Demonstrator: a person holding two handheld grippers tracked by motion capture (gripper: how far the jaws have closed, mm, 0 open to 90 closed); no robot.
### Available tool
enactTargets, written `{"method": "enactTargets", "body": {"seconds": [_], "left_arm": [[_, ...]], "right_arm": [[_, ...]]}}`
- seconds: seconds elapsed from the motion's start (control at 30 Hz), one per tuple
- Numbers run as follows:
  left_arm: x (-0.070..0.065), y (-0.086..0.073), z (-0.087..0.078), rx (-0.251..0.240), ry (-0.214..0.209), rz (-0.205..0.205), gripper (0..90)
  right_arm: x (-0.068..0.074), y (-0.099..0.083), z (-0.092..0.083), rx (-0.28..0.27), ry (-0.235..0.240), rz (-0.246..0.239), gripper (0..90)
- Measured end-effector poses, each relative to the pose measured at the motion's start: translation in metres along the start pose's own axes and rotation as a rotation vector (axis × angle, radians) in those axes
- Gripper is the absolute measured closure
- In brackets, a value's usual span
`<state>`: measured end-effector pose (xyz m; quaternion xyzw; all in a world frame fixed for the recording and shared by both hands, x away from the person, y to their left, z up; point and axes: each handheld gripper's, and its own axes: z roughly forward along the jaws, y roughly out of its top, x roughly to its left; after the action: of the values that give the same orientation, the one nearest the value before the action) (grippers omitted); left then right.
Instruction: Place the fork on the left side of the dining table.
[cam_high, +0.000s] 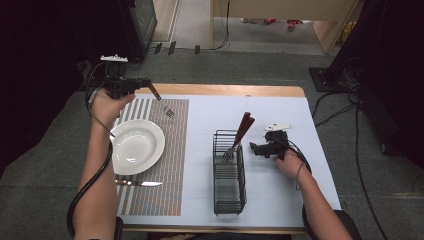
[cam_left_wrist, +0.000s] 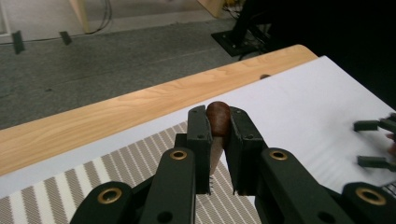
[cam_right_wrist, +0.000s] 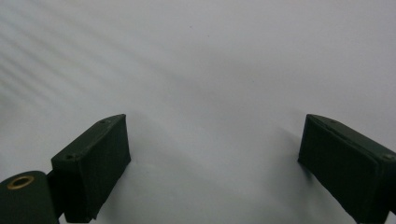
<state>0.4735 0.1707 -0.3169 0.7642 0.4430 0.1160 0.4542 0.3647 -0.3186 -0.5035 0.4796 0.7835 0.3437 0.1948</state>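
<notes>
Grey carpet floor all around, and in the middle of the frame a wooden table (cam_high: 225, 90) under a white sheet, with a striped brown-and-white woven placemat (cam_high: 160, 165) on its left half. On that mat sits a round white ceramic plate (cam_high: 136, 146), and just below it a silver table knife (cam_high: 140, 183) lies flat. Up at the upper left, the left gripper (cam_high: 150, 89) has its jaws clamped on the rounded brown wooden handle of a metal fork (cam_high: 162, 104), tines hanging down over the mat's top edge beyond the plate. Centre frame, a black wire cutlery basket (cam_high: 229, 172) holds more brown-handled cutlery (cam_high: 240, 134), leaning upright. Just right of the basket, the right gripper (cam_high: 256, 148) rests low over the white sheet, jaws spread wide apart, nothing between them.
</notes>
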Motion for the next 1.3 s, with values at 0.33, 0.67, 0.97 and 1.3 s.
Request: {"method": "enactTargets", "body": {"seconds": [0.33,0.67,0.97,1.3], "left_arm": [[0.02,-0.009,0.008,-0.018,0.067,-0.049,81.8],[0.031,-0.016,0.007,-0.007,0.084,-0.074,80.9],[0.053,-0.03,0.002,-0.009,0.11,-0.114,76.6],[0.07,-0.042,0.0,-0.023,0.12,-0.147,74.1]], "right_arm": [[0.0,0.0,0.0,0.0,0.0,0.001,8.1],[0.0,0.0,0.0,0.001,0.0,0.001,8.1],[0.0,0.0,0.0,0.001,0.001,0.001,8.1],[0.0,0.0,0.0,0.001,0.001,0.002,8.1]]}}
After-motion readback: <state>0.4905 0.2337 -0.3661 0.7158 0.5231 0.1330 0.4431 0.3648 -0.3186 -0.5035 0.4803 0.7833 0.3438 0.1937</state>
